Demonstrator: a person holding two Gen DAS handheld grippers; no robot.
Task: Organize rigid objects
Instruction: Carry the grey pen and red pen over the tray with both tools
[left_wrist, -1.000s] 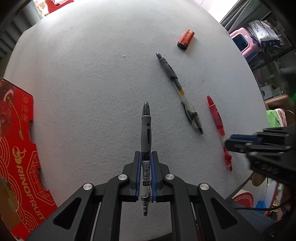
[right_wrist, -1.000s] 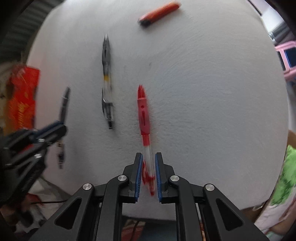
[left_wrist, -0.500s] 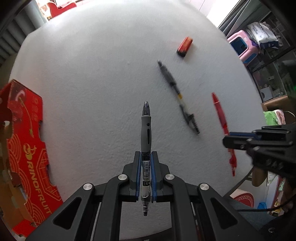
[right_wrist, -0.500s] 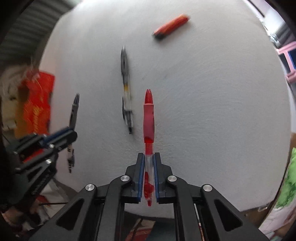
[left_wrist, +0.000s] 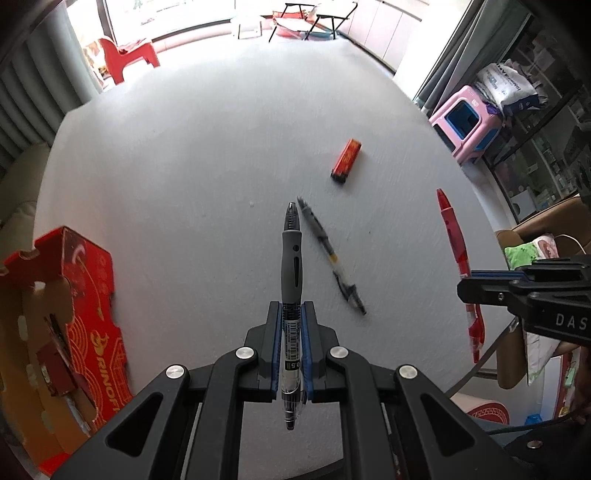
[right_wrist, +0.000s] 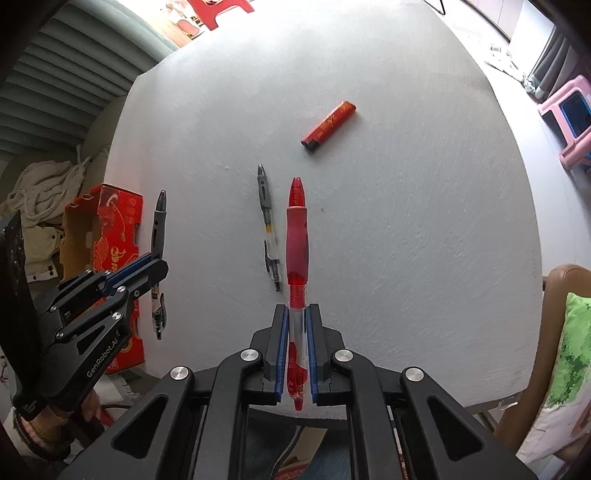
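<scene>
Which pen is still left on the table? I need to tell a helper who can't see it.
On the round white table, look near the middle, just below the small red rectangular lighter. The clear-barrelled pen with a grey grip and a yellow band lies flat there; the grey pen and red pen are held up in tools.

Left wrist view: right gripper (left_wrist: 466, 287) cut off by the right edge, housing print ends at "DAS". It covers part of the red pen (left_wrist: 453, 229). Loose pen on the table (left_wrist: 330, 254) motion-blurred, markings unreadable. Red box (left_wrist: 94, 306) print cut to "RINOFR". Right wrist view: box (right_wrist: 118, 218) partly behind left gripper (right_wrist: 157, 264).
</scene>
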